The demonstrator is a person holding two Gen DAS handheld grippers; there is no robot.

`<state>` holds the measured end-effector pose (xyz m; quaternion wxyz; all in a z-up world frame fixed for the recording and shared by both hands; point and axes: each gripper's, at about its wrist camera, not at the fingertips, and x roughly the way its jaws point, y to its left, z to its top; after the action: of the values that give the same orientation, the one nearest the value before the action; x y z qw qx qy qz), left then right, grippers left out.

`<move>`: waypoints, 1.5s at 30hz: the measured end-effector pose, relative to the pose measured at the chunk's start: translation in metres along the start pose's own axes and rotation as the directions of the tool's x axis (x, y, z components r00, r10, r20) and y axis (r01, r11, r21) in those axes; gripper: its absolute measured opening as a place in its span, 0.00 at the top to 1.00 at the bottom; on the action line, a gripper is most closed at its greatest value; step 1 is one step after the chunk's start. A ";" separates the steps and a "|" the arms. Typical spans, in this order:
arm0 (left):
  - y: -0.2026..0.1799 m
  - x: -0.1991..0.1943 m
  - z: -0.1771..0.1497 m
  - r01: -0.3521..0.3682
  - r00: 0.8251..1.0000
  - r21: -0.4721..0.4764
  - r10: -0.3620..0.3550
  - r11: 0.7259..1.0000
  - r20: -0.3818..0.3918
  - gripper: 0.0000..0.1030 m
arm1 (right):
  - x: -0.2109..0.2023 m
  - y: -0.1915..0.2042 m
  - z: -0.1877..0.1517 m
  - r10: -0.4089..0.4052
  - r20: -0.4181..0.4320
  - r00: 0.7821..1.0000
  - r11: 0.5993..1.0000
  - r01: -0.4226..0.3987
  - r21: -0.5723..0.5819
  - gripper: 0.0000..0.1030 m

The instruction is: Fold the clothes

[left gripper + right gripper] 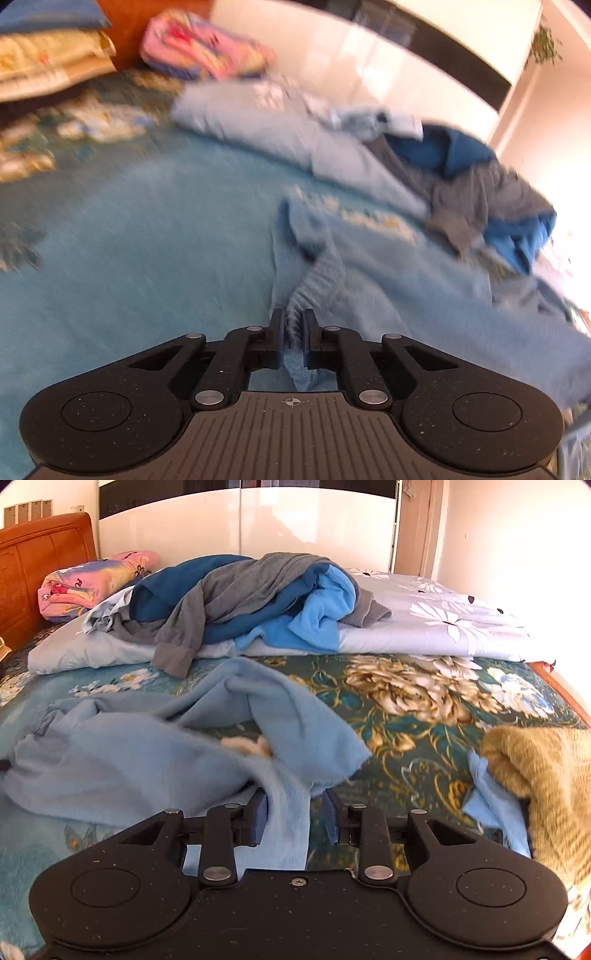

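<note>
A light blue garment (388,266) lies crumpled on the floral bedspread. My left gripper (293,325) is shut on a bunched ribbed hem of it; the left wrist view is blurred. In the right wrist view the same light blue garment (122,746) spreads across the left and middle of the bed. My right gripper (295,808) is open, with a strip of the blue cloth lying between its fingers and the pads apart from it.
A pile of grey and blue clothes (240,590) rests on a folded white floral quilt (424,627) at the back. A pink pillow (92,583) lies by the wooden headboard (33,565). A tan fuzzy item (546,775) sits at the right.
</note>
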<state>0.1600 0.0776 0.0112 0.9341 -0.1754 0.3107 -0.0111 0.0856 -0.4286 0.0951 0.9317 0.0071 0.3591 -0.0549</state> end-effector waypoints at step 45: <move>-0.015 0.010 0.001 -0.050 0.996 -0.234 0.066 0.971 0.058 0.92 | 0.023 -0.100 -0.033 -0.255 0.000 0.967 0.945 0.249 0.211 0.97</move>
<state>0.1693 0.0627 0.0110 0.9169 -0.2744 0.2840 0.0584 0.0699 -0.5285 0.0572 0.9159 0.0584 0.3365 -0.2110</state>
